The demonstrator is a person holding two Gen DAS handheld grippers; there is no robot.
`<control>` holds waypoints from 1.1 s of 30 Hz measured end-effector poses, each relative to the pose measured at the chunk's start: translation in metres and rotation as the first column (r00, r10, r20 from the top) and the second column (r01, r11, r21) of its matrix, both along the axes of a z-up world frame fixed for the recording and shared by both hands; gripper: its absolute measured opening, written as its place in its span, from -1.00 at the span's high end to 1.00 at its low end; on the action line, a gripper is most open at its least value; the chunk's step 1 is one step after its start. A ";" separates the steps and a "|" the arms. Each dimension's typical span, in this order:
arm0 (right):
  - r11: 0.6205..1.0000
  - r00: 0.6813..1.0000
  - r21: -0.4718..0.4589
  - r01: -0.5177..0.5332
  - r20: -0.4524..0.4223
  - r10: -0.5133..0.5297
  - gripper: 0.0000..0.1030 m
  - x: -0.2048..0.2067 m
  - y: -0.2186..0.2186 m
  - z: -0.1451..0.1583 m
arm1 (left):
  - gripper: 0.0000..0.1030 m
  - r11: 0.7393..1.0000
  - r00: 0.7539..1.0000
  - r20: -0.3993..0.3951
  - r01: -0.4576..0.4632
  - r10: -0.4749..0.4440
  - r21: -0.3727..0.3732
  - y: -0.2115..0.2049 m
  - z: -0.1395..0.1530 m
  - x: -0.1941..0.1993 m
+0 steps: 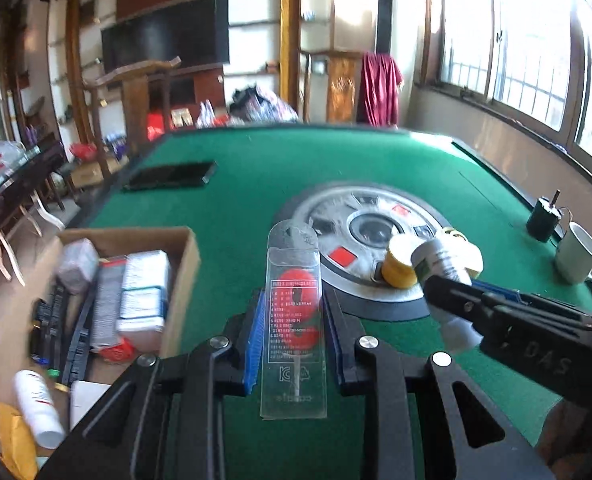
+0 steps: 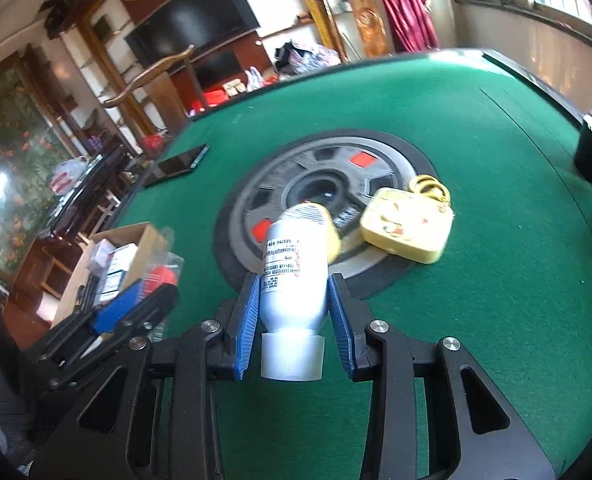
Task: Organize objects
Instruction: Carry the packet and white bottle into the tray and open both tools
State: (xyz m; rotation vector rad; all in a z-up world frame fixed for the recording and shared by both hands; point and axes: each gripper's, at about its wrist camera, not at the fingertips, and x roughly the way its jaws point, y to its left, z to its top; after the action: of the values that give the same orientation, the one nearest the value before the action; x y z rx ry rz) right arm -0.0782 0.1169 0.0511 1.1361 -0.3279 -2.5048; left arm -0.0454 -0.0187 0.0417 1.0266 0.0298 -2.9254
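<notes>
My left gripper (image 1: 294, 312) is shut on a clear plastic blister pack (image 1: 294, 280) with red round pieces inside, held above the green table, right of the cardboard box (image 1: 184, 272). My right gripper (image 2: 294, 300) is shut on a white bottle (image 2: 292, 280), cap toward the camera, above the table's grey centre disc (image 2: 395, 160). The right gripper and bottle also show in the left wrist view (image 1: 443, 268). The left gripper with the pack shows in the right wrist view (image 2: 152, 292), next to the box (image 2: 144, 248).
A yellow tin (image 2: 407, 224) and a yellow roll (image 1: 399, 262) lie on the disc. A white mug (image 1: 577, 254) and a black motor (image 1: 543, 218) stand at the right edge. A black phone (image 1: 172, 176) lies far left. The box holds several packs.
</notes>
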 end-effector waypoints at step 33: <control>0.985 0.976 0.055 -0.163 -0.134 0.169 0.33 0.065 -0.093 0.029 | 0.47 0.982 0.964 -0.193 -0.189 0.185 -0.001 -0.090 0.034 0.074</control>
State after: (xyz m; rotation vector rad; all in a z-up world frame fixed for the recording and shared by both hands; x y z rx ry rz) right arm -0.0128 0.0239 0.0804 0.9574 -0.1351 -2.4362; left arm 0.0290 -0.1086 0.0762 0.6933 0.0987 -2.8326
